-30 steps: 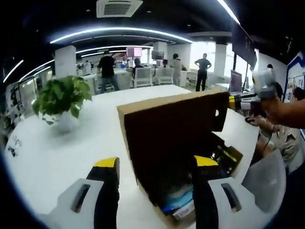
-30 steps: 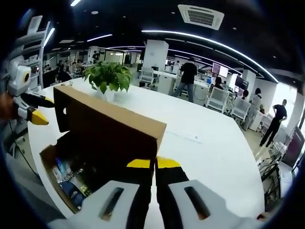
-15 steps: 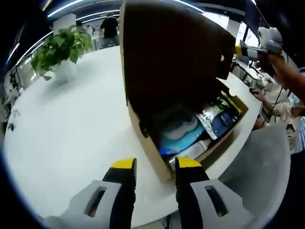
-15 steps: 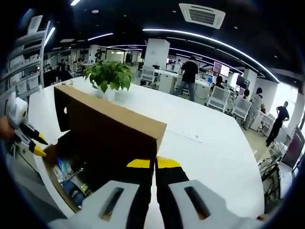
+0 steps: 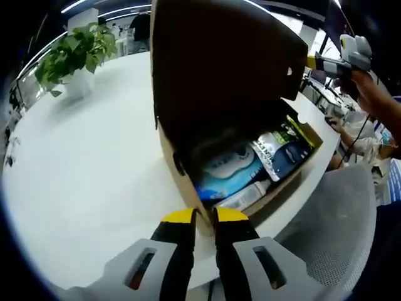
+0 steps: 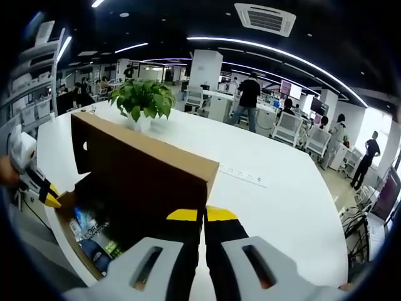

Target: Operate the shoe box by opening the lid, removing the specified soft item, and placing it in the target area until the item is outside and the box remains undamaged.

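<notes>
Now the left gripper [image 5: 198,216] sits at the bottom centre of the left gripper view, its yellow-tipped fingers [image 5: 178,217] drawn nearly together with nothing between them, where half a second ago they stood further apart; a second ago they were wide. They are poised at the near corner of the shoe box [image 5: 188,188], whether touching the cardboard I cannot tell. Just beyond, in the middle of that view, the soft packets [image 5: 235,168] lie inside the box, a light blue one beside a dark blue one, both more exposed than a second ago as the camera has tipped down over them. Above them the lid [image 5: 219,63] stands upright. In the right gripper view the right gripper [image 6: 202,215] is clamped on the lid's top edge at lower centre, unchanged. Farther off, the white tabletop [image 6: 282,188] and a potted plant [image 6: 143,100]. Opening looks done; the removal appears not yet begun, with the item still in the box.
</notes>
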`<move>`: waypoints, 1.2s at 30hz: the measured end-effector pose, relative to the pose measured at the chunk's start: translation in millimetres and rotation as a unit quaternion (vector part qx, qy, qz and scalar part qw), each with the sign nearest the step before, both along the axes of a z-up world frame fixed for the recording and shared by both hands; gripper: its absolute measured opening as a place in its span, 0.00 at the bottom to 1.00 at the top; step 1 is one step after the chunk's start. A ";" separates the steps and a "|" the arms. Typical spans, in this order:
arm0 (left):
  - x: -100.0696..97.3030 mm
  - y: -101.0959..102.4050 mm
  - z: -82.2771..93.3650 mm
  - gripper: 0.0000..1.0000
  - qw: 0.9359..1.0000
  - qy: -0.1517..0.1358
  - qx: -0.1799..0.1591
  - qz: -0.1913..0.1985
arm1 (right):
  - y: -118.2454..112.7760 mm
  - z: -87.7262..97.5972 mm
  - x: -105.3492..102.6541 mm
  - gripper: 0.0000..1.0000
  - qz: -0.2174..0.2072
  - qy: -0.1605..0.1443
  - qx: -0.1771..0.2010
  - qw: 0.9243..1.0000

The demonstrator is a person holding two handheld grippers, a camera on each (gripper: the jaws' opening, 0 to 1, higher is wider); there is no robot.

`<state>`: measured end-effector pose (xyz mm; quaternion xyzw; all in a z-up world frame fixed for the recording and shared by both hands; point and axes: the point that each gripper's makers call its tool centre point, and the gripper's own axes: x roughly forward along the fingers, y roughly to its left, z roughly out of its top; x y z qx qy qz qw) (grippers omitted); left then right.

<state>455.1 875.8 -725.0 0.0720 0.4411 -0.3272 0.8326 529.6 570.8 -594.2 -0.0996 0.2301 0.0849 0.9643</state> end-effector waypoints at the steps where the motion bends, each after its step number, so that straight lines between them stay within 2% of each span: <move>1: -0.1 -0.1 0.0 0.08 1.000 0.000 -0.001 0.000 | 0.3 0.4 0.2 0.00 0.000 0.001 0.001 1.000; 22: -0.5 -0.1 0.2 0.08 1.000 0.000 -0.003 -0.008 | -6.2 -5.6 31.7 0.00 0.008 0.021 -0.001 1.000; 36: -0.4 0.0 -0.4 0.08 1.000 0.002 -0.004 -0.009 | -12.5 -20.6 62.2 0.00 0.012 0.046 -0.002 0.999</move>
